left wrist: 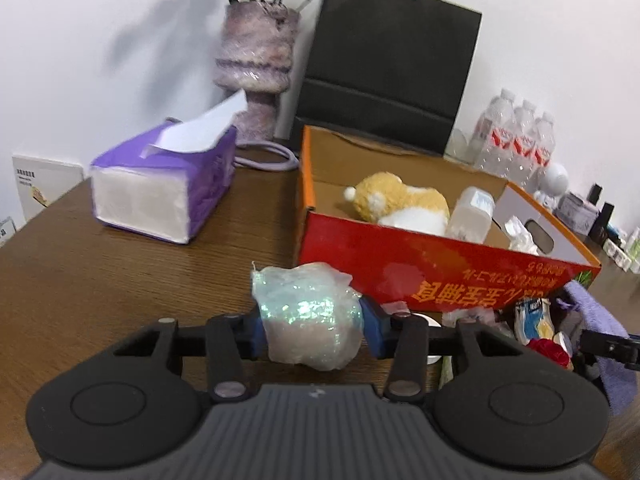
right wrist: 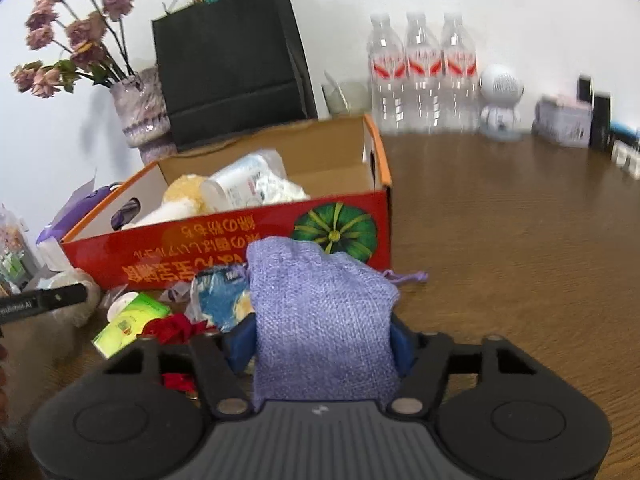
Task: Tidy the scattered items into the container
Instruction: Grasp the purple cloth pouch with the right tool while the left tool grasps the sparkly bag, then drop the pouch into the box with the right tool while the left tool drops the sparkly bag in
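Note:
My left gripper [left wrist: 312,334] is shut on a crumpled, shimmering clear plastic bundle [left wrist: 308,300], its blue pads pressing both sides, just in front of the red and orange cardboard box [left wrist: 420,256]. My right gripper [right wrist: 322,346] is shut on a lilac woven pouch [right wrist: 320,292] near the same box [right wrist: 224,248], at its pumpkin-printed corner. Inside the box lie a yellow and white plush toy [left wrist: 400,200], a white bottle [left wrist: 472,212] and crumpled tissue [left wrist: 520,236]. On the table between the grippers lie a blue and yellow packet [right wrist: 220,300], a green packet [right wrist: 132,320] and something red [right wrist: 172,328].
A purple tissue pack [left wrist: 160,188] lies left of the box. Behind it by the wall stand a fuzzy vase [left wrist: 256,64] and a black paper bag [left wrist: 388,64]. Three water bottles [right wrist: 424,72] and a white round figurine [right wrist: 500,100] stand at the back right of the wooden table [right wrist: 520,240].

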`<state>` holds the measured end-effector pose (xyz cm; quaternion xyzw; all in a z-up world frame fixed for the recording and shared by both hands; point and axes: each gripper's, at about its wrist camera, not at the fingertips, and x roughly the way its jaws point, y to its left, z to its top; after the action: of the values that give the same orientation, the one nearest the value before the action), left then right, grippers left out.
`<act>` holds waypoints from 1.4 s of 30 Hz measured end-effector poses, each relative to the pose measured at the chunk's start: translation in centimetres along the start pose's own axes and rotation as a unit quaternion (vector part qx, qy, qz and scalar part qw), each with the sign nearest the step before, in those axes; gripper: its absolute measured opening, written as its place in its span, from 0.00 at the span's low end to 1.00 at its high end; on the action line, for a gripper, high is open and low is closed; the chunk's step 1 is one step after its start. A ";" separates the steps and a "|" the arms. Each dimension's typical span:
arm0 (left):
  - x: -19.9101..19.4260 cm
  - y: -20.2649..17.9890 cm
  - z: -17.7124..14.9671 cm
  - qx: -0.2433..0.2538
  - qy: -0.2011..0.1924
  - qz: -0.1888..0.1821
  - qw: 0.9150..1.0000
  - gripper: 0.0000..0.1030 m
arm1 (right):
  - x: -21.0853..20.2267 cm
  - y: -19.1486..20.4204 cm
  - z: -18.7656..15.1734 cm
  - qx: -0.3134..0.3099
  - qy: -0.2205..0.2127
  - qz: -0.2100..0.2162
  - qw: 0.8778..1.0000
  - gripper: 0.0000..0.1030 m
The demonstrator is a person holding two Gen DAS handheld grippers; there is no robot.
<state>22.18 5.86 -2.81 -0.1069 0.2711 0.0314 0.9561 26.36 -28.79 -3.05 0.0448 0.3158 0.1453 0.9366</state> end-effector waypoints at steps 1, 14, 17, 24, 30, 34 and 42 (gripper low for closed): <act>-0.2 0.1 0.0 -0.003 -0.005 0.001 1.000 0.45 | -0.4 0.0 0.0 0.001 -0.009 -0.003 1.000 0.61; -0.8 0.0 -0.4 -0.002 -0.007 -0.008 1.000 0.47 | -0.8 -0.7 -0.5 0.021 -0.001 0.023 1.000 0.65; -0.8 0.1 -0.4 -0.005 -0.006 -0.009 1.000 0.47 | -0.8 -0.5 -0.7 0.013 -0.004 0.019 1.000 0.67; -1.3 0.1 -0.3 -0.004 -0.016 -0.014 1.000 0.47 | -1.6 -0.6 -0.5 0.007 -0.024 0.012 1.000 0.53; -2.5 -0.5 -0.2 0.003 -0.028 -0.022 0.999 0.43 | -3.1 -1.2 0.4 0.013 -0.048 0.016 0.999 0.29; -3.8 -1.2 0.3 0.008 -0.040 -0.034 0.999 0.43 | -3.8 -1.4 1.0 0.017 -0.052 0.017 0.998 0.28; -4.2 -3.8 5.0 0.018 -0.076 -0.075 0.994 0.43 | -4.3 0.9 5.6 0.000 -0.078 0.032 0.996 0.28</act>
<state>21.57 3.29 4.24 -0.1073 0.1892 -0.0375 0.9753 26.28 -29.21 4.08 0.0659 0.2397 0.1711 0.9534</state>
